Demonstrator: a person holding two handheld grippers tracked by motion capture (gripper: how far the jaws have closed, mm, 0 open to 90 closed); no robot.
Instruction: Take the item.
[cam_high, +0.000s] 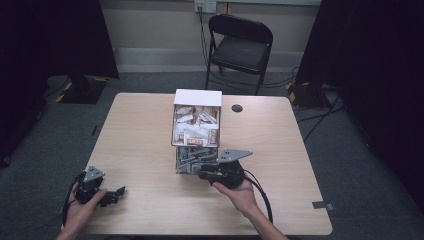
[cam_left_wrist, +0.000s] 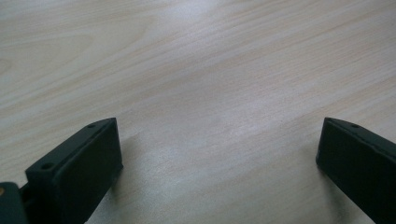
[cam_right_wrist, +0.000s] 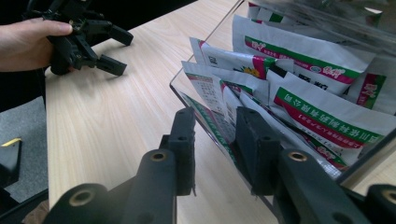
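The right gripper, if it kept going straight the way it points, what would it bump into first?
Probably the clear box's wall. The right gripper has its jaws astride that wall, with the sachets just behind. Depth is hard to judge, though.
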